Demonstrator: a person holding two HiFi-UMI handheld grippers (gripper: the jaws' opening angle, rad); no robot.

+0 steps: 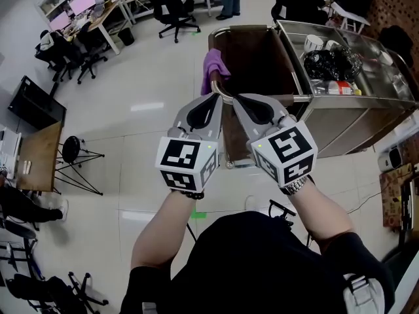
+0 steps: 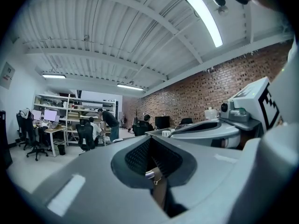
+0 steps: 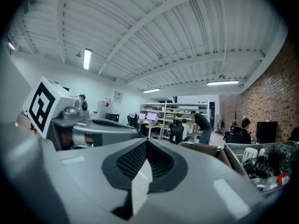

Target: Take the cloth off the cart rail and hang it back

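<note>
The purple cloth (image 1: 215, 67) is hanging over the cart rail (image 1: 298, 98) at 12 o'clock from the grippers, with nothing touching it. The left gripper (image 1: 217, 97) and right gripper (image 1: 236, 99) are hovering side by side at the rail's bend, at 9 o'clock of the cart (image 1: 353, 123) — both pairs of jaws are pressing together, empty

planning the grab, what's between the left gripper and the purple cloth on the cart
In the head view, only a short bare stretch of cart rail separates the left gripper from the purple cloth.
</note>
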